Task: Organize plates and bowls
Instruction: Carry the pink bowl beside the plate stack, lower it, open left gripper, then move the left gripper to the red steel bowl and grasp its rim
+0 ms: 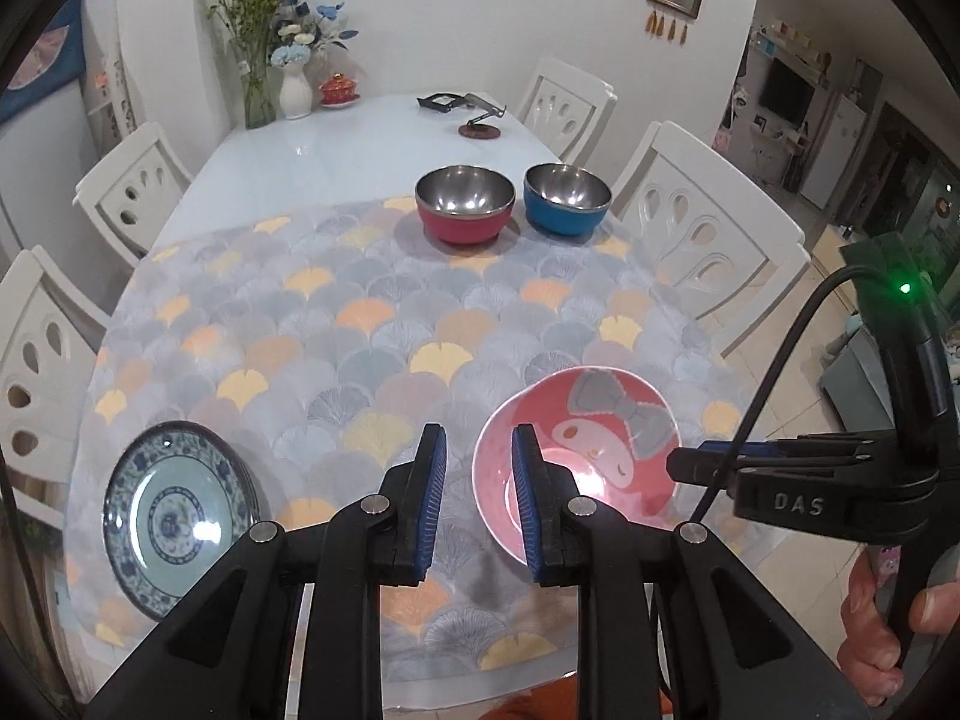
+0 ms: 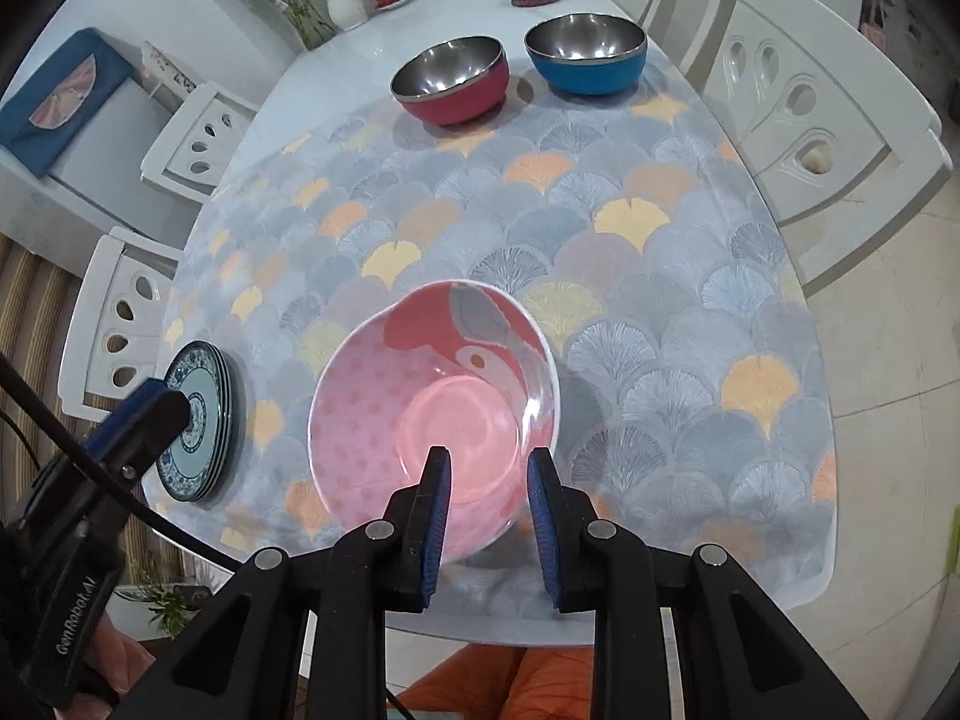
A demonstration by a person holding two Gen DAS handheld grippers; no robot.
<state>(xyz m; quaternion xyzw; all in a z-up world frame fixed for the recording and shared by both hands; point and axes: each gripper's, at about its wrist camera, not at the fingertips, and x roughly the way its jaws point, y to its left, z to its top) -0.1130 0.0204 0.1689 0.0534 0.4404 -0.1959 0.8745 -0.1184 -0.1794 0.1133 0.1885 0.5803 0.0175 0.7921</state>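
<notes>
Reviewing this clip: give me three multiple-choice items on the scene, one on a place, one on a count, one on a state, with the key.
1. Where does the stack of blue-patterned plates lie, seen from the left wrist?
A. beside the flower vases
B. near the left edge of the patterned mat
C. inside the pink bowl

2. How many steel-lined bowls stand at the far edge of the mat?
A. one
B. two
C. four

3. How is the right gripper set?
A. open, over the near side of the pink bowl
B. shut on a plate
C. shut on the blue bowl

Key: 1 B, the plates lie on the patterned mat at its left edge. 2 B, only the red bowl and the blue bowl stand there. 3 A, its fingers stand apart over the pink bowl.
</notes>
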